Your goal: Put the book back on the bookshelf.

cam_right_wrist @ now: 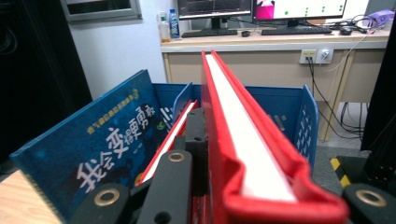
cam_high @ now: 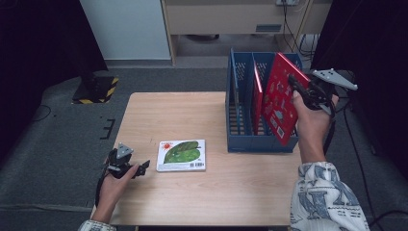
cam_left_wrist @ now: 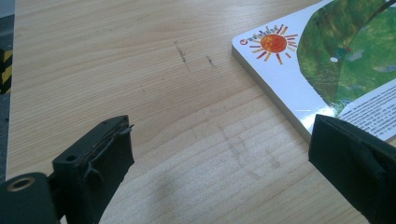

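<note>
A red book point(cam_high: 280, 98) hangs tilted over the right end of the blue file rack point(cam_high: 240, 139), its lower corner outside the rack's front wall. My right gripper point(cam_high: 297, 86) is shut on its right edge. In the right gripper view the jaws clamp the red book point(cam_right_wrist: 243, 140) by its edge, and the right gripper point(cam_right_wrist: 240, 156) points at the rack point(cam_right_wrist: 306, 121). A flat book with a green leaf and a sun point(cam_high: 182, 155) lies on the table. My left gripper point(cam_high: 143, 168) rests open just left of it. In the left gripper view the leaf book point(cam_left_wrist: 336, 70) lies by the right jaw of the left gripper point(cam_left_wrist: 224, 158).
Inside the rack stand a second red book point(cam_high: 257, 96), seen again as a thin red book point(cam_right_wrist: 173, 130), and a blue book point(cam_right_wrist: 93, 149). The wooden table point(cam_high: 192, 115) has bare room at the back left. A desk with monitors point(cam_right_wrist: 280, 35) stands beyond the rack.
</note>
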A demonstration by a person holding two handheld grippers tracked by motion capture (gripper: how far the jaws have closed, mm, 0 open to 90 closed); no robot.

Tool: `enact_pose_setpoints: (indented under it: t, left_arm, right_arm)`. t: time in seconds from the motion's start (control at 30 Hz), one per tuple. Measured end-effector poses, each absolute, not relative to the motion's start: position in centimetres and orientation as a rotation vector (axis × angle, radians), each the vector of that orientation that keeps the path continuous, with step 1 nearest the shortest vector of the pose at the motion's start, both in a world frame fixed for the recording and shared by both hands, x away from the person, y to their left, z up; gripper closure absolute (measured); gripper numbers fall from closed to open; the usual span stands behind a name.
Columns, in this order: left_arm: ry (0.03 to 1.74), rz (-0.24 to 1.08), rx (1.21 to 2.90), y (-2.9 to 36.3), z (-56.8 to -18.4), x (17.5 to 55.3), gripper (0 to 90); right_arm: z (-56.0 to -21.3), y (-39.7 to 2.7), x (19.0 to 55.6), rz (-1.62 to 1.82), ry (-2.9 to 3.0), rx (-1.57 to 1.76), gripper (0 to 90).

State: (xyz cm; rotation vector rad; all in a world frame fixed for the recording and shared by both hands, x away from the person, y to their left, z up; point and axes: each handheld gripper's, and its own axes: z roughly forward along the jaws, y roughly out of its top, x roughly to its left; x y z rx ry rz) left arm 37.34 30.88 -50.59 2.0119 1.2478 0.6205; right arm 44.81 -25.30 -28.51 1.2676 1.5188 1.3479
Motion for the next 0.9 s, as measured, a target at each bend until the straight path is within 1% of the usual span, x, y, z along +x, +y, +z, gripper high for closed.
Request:
enact_pose_setpoints:
  t: [0.47, 0.9]
  left_arm:
    - [1.250, 0.619, 2.008, 31.0, -50.5, 37.3, 5.5]
    - [1.247, 0.622, 1.992, 31.0, -50.4, 37.3, 5.6]
  right_arm:
    - [-29.4, -24.1, 46.6, 1.341, 1.521, 1.288, 79.7]
    - [-29.3, -23.5, 48.5, 1.320, 1.513, 1.292, 79.7]
